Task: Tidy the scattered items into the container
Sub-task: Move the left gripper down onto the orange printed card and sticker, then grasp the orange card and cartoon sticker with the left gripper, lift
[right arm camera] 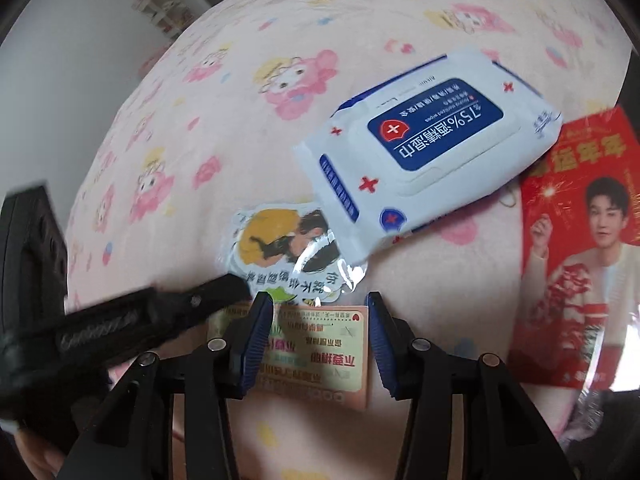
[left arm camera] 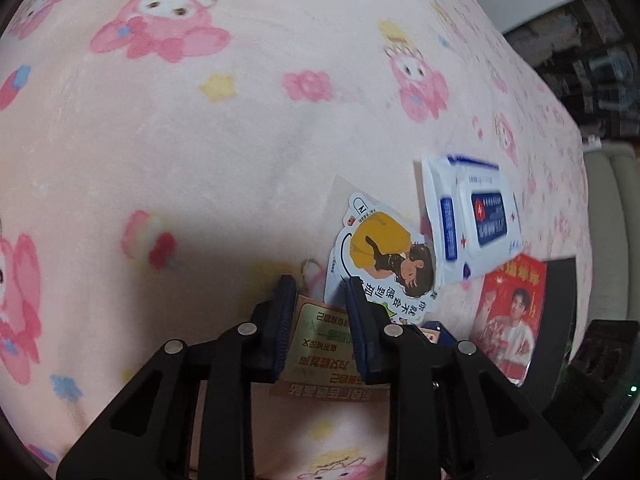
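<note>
A pink and green card lies on the pink cartoon blanket. My left gripper is open, its jaws on either side of the card's far end. My right gripper is open over the same card, and the left gripper's black finger reaches in from the left. A die-cut sticker of a figure in yellow lies just beyond the card. A white and blue wet-wipes pack lies further on, overlapping the sticker. A red photo card lies to the right.
A black object lies under the red card's far side at the blanket's right edge. Dark shelving stands beyond the bed. A black boxy shape is at the left edge of the right wrist view.
</note>
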Action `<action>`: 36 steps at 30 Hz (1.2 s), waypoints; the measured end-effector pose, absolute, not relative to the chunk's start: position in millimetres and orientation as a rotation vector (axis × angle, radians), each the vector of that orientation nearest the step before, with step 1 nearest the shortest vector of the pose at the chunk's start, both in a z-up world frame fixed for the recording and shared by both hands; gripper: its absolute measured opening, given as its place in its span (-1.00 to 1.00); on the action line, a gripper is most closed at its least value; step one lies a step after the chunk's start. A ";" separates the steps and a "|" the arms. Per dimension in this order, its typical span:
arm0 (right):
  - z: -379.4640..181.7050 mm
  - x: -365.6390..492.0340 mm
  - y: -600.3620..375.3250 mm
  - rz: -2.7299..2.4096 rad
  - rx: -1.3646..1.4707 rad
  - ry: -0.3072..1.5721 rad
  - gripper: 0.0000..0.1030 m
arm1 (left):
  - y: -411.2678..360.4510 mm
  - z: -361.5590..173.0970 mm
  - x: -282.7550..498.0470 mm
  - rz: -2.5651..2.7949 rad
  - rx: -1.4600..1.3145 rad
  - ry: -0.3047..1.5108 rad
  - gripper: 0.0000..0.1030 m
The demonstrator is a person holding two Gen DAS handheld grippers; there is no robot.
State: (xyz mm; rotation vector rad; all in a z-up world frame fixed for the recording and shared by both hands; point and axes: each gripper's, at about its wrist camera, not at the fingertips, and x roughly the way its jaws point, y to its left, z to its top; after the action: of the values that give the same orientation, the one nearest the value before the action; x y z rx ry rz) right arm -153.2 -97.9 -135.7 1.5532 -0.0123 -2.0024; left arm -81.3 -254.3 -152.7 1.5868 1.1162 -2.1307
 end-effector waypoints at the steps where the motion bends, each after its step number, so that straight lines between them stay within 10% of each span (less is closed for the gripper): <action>1: -133.9 -151.1 -95.0 -2.012 1.553 0.004 -0.20 | -245.2 -152.8 -85.0 -2.148 1.635 1.068 -0.51; 17: -137.5 -117.5 -56.9 -2.038 1.624 0.005 -0.24 | -205.5 -160.8 -95.0 -2.186 1.868 0.941 -0.11; 36: -18.7 -107.2 24.0 -2.259 1.289 0.144 -0.20 | -124.5 -37.7 -97.1 -2.719 1.655 0.928 -0.32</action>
State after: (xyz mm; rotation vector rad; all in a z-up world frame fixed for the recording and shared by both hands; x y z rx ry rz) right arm -107.2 24.0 -18.7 1.2893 0.1441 -2.2588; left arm -97.1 -124.5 -37.7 1.6554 0.9279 -2.7195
